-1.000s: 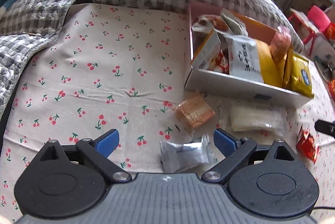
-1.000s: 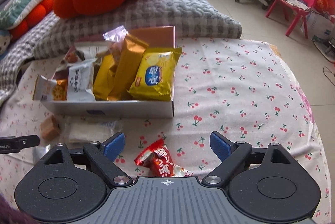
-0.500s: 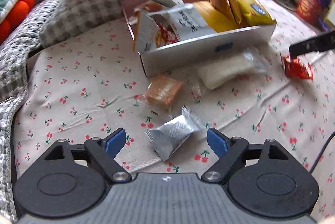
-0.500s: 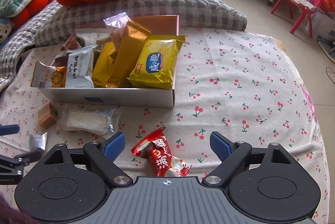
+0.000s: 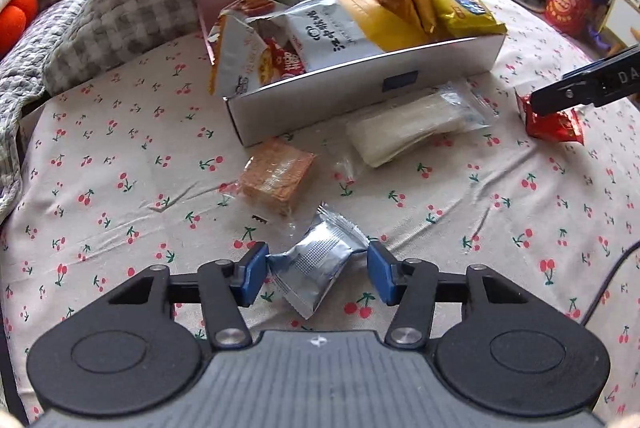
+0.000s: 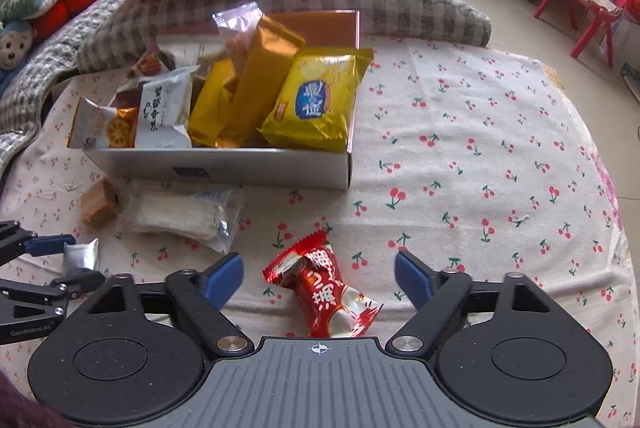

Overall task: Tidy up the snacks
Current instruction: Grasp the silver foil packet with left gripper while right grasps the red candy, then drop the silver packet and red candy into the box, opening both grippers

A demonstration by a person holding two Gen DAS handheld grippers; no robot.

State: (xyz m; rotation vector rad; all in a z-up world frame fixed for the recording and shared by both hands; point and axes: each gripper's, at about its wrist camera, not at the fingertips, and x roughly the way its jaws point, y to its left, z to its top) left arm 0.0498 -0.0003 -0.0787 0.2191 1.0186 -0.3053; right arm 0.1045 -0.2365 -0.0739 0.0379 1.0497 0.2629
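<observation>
Between the blue pads of my left hand-held gripper (image 5: pixel 316 274) lies the silver packet (image 5: pixel 318 266), its long axis slanting across the gap; the jaws have just been closing, the left pad touching a crimped end, the right pad just beside the other, nothing gripped yet. My right hand-held gripper (image 6: pixel 318 280) straddles the red candy wrapper (image 6: pixel 324 290), jaws also just closing but clear of it, the wrapper pointing back under the body, its near end cut off. Beyond lie the wafer block (image 5: pixel 276 177), a clear packet (image 5: pixel 416 125) and the crowded box (image 5: pixel 360 87) on the cherry-print bedsheet (image 5: pixel 120 187).
</observation>
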